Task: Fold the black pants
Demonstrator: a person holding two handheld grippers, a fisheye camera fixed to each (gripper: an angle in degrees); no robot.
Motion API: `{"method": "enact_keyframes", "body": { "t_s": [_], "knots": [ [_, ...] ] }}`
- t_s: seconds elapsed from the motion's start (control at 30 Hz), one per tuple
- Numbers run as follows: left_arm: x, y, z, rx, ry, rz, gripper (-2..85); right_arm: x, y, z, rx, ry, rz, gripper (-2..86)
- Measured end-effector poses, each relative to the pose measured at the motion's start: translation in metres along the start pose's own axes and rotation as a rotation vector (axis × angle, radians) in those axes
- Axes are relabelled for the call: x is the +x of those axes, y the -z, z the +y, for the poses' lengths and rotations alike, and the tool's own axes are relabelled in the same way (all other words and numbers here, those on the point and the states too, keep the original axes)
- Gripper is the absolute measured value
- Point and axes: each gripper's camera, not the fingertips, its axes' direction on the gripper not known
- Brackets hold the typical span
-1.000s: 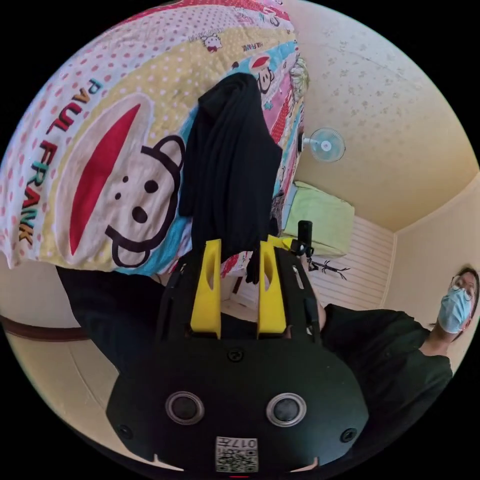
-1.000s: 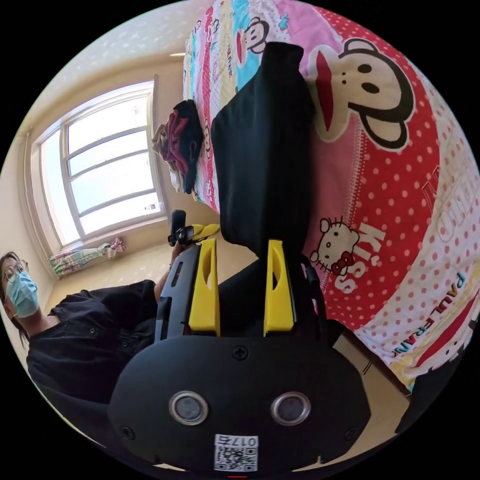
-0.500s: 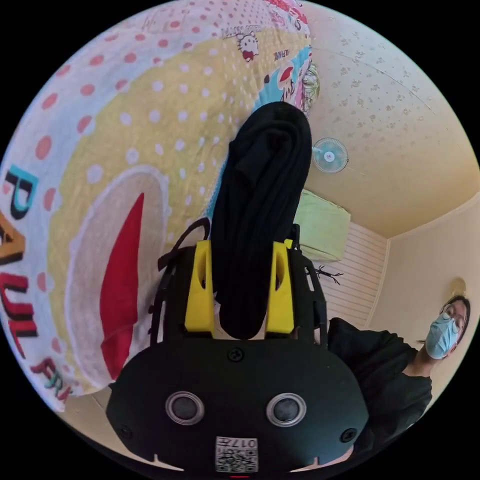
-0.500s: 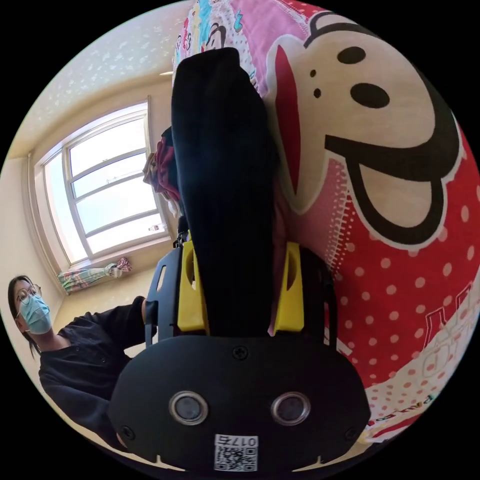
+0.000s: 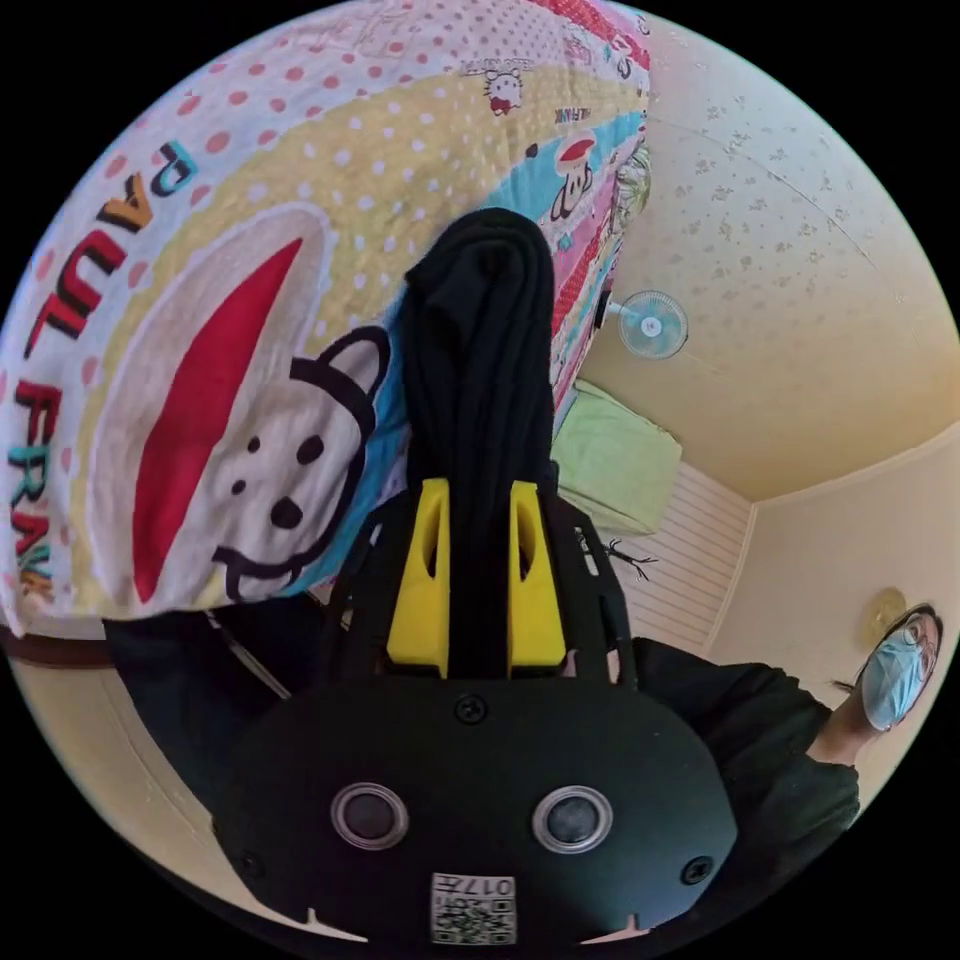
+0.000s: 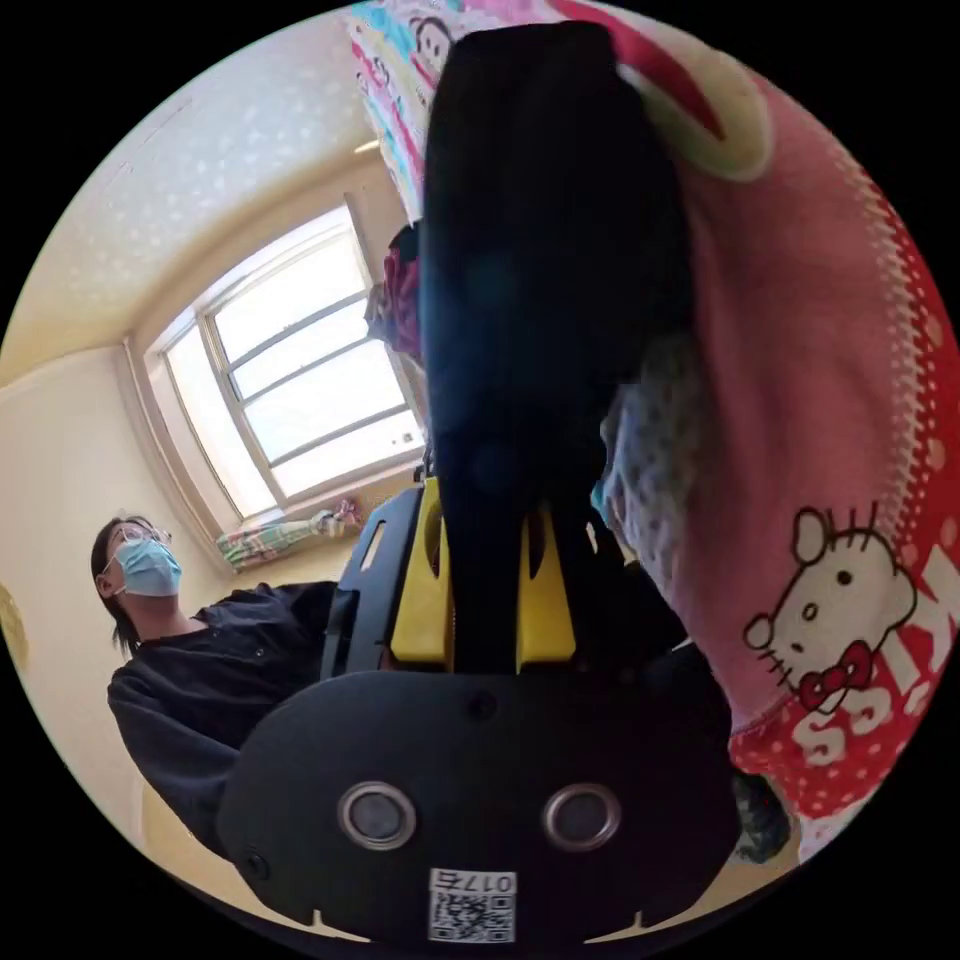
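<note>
Black pants (image 5: 482, 340) lie bunched on the patterned bed cover (image 5: 210, 330). We find the left claw (image 5: 477, 500) clamped on one end, the right claw (image 6: 484, 520) clamped on the other, fabric (image 6: 545, 260) running ahead from between each pair of jaws.

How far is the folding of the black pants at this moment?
Done: the black pants already look gathered into a narrow folded bundle on the cartoon bedspread. In hand: the left gripper and right gripper both clamp it. Left: probably a final fold, then release.
</note>
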Motion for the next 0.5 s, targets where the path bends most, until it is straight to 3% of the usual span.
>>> {"method": "enact_keyframes", "body": {
  "t_s": [0.1, 0.27, 0.5],
  "knots": [
    [0.034, 0.025, 0.027, -0.039, -0.034, -0.027, 8.7, -0.052, -0.025, 0.007, -0.145, 0.065, 0.069, 8.1],
    [0.083, 0.099, 0.064, 0.075, -0.063, -0.068, 8.6, -0.150, -0.104, -0.023, -0.315, 0.208, 0.133, 7.6],
    [0.188, 0.280, 0.116, 0.513, -0.268, -0.173, 8.5, -0.306, -0.258, -0.112, -0.475, 0.540, 0.108, 7.5]
  ]
}}
